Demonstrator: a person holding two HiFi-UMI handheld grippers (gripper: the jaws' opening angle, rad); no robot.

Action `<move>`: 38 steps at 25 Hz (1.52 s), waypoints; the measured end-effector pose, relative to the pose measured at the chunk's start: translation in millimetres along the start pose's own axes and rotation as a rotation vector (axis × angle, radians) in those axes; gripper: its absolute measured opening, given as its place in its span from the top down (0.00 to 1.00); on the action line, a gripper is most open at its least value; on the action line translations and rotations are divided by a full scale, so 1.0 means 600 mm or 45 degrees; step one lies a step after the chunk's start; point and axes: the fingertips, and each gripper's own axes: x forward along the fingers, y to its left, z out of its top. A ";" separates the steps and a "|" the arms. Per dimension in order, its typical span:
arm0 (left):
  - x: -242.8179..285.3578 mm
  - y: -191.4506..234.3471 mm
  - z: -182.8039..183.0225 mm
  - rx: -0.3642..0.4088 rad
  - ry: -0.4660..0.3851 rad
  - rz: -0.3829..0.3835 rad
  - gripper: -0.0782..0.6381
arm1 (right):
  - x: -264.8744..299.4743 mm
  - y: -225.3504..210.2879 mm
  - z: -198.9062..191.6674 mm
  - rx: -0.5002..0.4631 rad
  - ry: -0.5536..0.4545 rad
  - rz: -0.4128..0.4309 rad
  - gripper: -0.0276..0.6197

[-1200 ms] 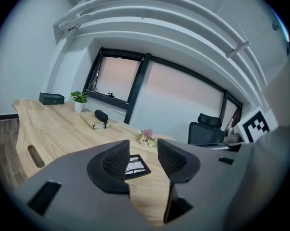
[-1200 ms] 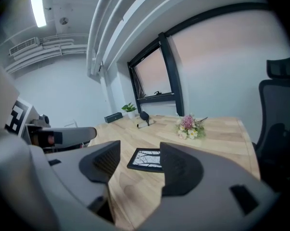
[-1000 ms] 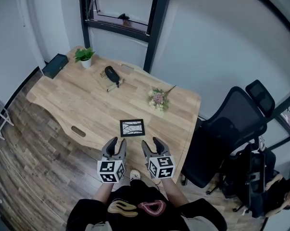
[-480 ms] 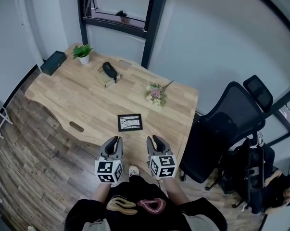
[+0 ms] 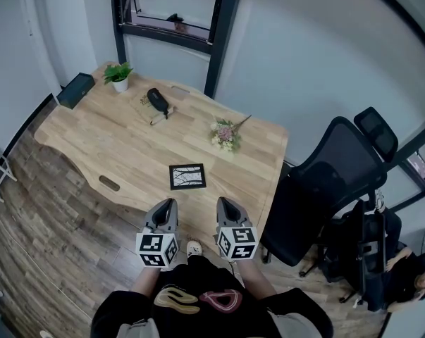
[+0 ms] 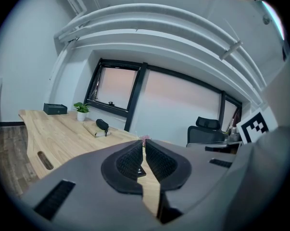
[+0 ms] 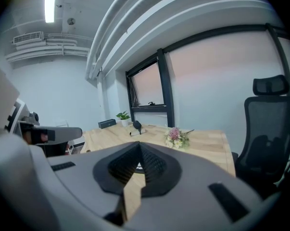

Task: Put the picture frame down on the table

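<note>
Picture frame [image 5: 187,176], a black-edged rectangle with a pale branching print, lies flat on the light wooden table [image 5: 92,132], near the front edge and well apart from everything else on it. We hold both tools back by our body, off the table and short of its edge. The left gripper [image 5: 165,205] has its jaws drawn in to a thin slit with nothing in it, and the right gripper [image 5: 225,203] has its jaws pressed together, also empty. Their own views agree: left gripper [image 6: 144,154], right gripper [image 7: 137,153].

We judge the placing done, so what remains is not to undo it. The picture frame sits close to our side of the table. If we swing a gripper forward carelessly, we could nudge it towards the edge or skew it. A bump of our body against the table might do the same.

Farther back, the small bunch of pink and white flowers [image 5: 225,134], the black pouch on a tan notebook [image 5: 156,99], the little green potted plant [image 5: 118,74] and the dark box [image 5: 76,90] are all out of our reach, and we see little risk to them.
</note>
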 end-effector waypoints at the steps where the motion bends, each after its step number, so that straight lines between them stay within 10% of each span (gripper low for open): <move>1: -0.001 -0.001 0.001 0.003 -0.001 -0.001 0.85 | -0.001 -0.001 0.001 -0.002 -0.001 -0.004 0.94; 38: -0.011 -0.009 -0.009 0.006 0.014 0.021 0.85 | -0.010 -0.008 -0.014 -0.016 0.033 -0.002 0.94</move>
